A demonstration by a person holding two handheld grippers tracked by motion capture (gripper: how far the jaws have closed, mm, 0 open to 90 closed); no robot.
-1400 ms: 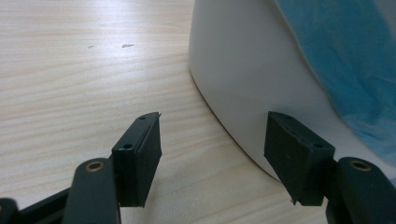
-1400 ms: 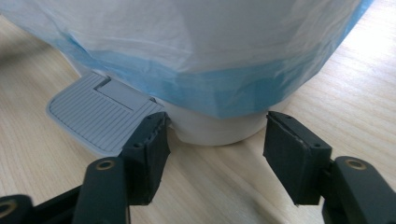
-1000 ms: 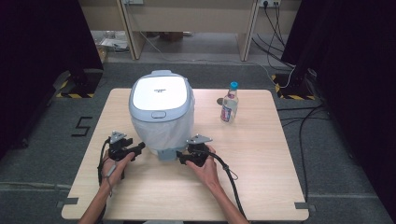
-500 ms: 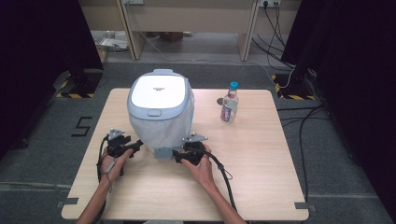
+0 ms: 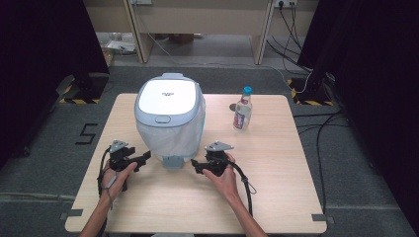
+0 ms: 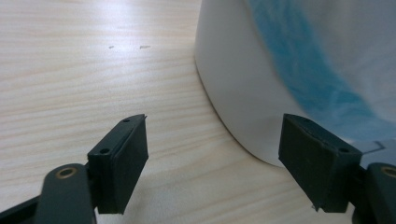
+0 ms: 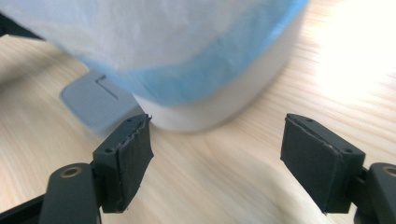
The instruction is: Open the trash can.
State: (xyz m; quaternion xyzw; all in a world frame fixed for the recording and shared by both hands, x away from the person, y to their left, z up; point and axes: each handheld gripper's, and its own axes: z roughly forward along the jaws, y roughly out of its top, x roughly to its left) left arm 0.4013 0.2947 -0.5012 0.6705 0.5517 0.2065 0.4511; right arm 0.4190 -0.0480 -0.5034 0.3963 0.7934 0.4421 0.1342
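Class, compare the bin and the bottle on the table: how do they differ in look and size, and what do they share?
The bin is wide, squat and opaque pale grey; the bottle is slim and clear. The bin has a broad flat white lid, the bottle a small blue cap. A plastic liner drapes down the bin's sides; the bottle carries a label. Both stand upright on the table.
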